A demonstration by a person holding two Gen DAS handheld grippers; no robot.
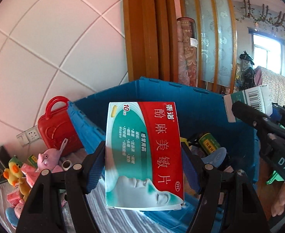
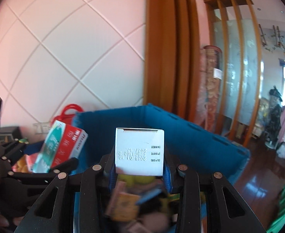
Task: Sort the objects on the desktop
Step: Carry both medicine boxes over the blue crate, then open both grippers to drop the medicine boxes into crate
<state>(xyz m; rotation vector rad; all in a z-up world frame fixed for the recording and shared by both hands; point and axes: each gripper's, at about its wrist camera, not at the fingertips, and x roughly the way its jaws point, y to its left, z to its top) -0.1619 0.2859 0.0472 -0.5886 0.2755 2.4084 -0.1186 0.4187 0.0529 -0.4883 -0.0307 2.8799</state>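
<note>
Left wrist view: the left claw (image 1: pixel 143 167) clamps a red-and-teal medicine box (image 1: pixel 144 153) by its sides, held up before the blue crate (image 1: pixel 191 106) — a red case (image 1: pixel 58 124) leans just beside the crate.

Right wrist view: the right claw (image 2: pixel 139 172), narrow, grips a small white box (image 2: pixel 139 151) over the crate's cluttered inside — the medicine box sits off to the left.

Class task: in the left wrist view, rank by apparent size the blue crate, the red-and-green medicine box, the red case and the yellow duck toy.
1. blue crate
2. medicine box, enlarged by nearness to the camera
3. red case
4. yellow duck toy
</note>
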